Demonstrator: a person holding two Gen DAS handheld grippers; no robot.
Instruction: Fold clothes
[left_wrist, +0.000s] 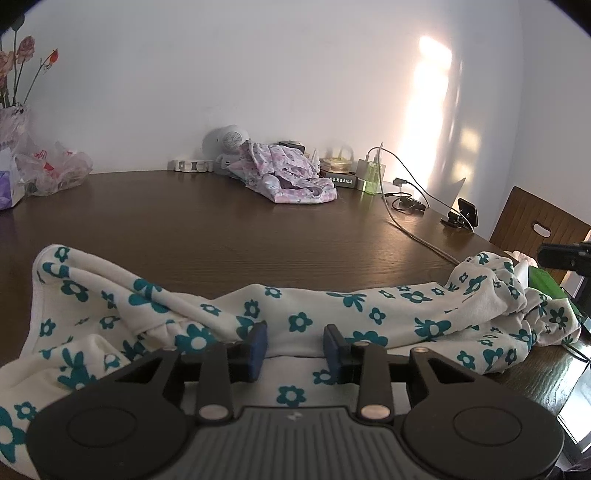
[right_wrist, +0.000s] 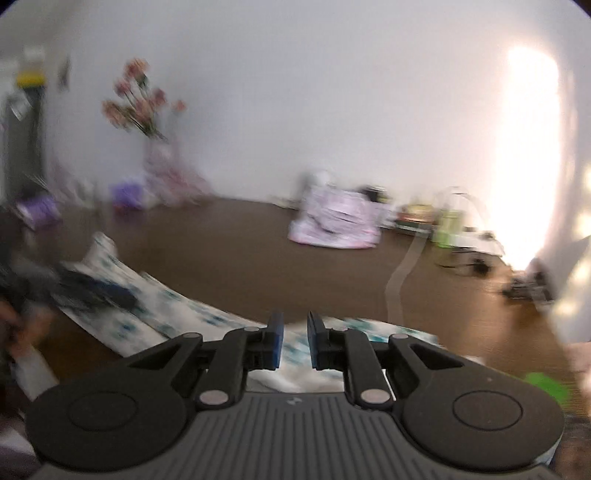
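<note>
White soft knit garment printed with teal flowers (left_wrist: 295, 306), sprawled in rumpled ridges along the near edge of the dark brown wood-grain table (left_wrist: 221, 221); flat and smoother toward the left end, bunched into a gathered heap at the right edge

Black hand-held left gripper (left_wrist: 295, 347) with blue rubbery pads, low over the middle of that cloth, jaws standing apart, fabric showing in the gap, neither pad pressing on it

Black hand-held right gripper (right_wrist: 295, 343) over the same garment's near part, blue pads close together but parted by a narrow slit, printed cloth visible through it, nothing seen pinched

Sharp only in the left wrist view: crumpled pink-and-lilac floral cloth (left_wrist: 288, 173) at the far edge against the pale wall, thin white cable (left_wrist: 406, 229) snaking across the right half, slatted wooden chair back (left_wrist: 532, 221) beyond the right edge, crinkled clear plastic bag (left_wrist: 55, 170) at the far left corner

Smeared by blur in the right wrist view, yet alone in showing the whole bunch of pink flowers (right_wrist: 136, 103) at the far left corner, and the garment's left end running off as a long flat strip
</note>
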